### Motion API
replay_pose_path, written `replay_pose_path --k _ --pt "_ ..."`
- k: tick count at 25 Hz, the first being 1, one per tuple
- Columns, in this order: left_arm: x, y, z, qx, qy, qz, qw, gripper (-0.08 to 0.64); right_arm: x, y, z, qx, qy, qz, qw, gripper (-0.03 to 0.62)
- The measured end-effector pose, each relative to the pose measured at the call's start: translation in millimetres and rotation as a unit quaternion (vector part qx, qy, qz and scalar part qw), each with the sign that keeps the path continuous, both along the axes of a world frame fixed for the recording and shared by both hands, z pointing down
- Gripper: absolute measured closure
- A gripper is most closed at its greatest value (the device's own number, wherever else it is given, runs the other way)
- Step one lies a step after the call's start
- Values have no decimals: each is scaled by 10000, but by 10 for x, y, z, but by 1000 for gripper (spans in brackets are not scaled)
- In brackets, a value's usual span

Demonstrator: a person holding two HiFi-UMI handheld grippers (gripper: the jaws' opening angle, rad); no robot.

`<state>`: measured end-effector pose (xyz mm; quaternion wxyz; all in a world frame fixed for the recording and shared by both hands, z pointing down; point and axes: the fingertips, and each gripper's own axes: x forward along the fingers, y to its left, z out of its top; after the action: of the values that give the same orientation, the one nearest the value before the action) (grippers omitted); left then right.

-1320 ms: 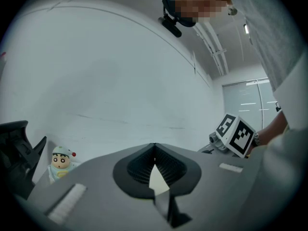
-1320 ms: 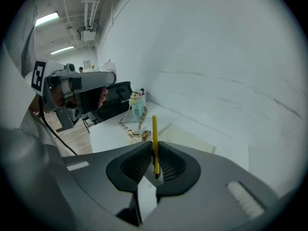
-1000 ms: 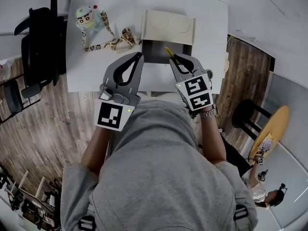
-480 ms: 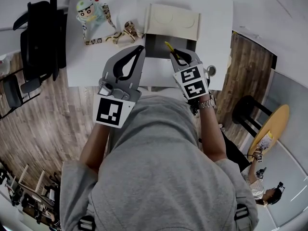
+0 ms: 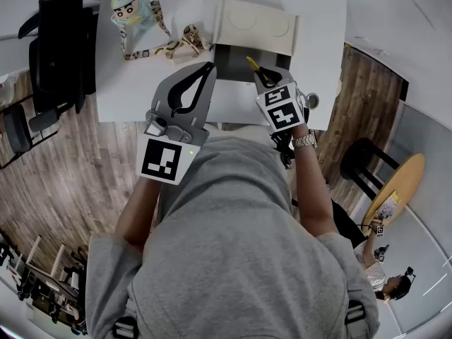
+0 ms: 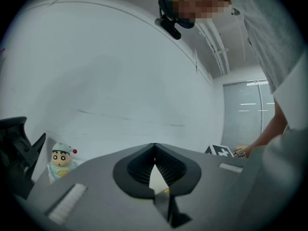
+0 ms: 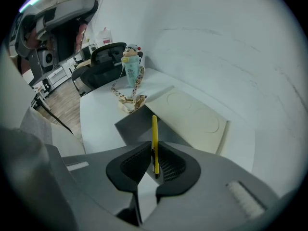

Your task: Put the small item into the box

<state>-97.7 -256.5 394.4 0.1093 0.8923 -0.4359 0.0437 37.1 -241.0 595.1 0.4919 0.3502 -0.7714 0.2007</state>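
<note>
Right tool [image 5: 264, 77] nearer box [image 5: 227, 68]; stick [image 7: 155, 137] apparently points boxward

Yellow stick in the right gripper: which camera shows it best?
The right gripper view: the yellow stick stands clamped between the right gripper's jaws, with the grey box beyond it. The head view shows only its tip poking past the gripper. The left gripper view does not show it clearly.

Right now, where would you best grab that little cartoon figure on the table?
Probably round the figure on its teal body, just below the head, coming in level from the side. It stands upright, and its lanyard lies loose, so the body looks firmer.
</note>
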Motion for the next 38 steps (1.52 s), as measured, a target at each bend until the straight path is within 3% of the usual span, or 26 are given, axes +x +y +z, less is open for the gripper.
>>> replay_pose_path --k 8,38 --pt "119 15 29 -34 -34 162 9999 557 80 34 260 -314 128 102 9994 531" --pt "50 -104 198 -179 -125 144 9997 557 148 -46 752 -773 446 178 9959 531"
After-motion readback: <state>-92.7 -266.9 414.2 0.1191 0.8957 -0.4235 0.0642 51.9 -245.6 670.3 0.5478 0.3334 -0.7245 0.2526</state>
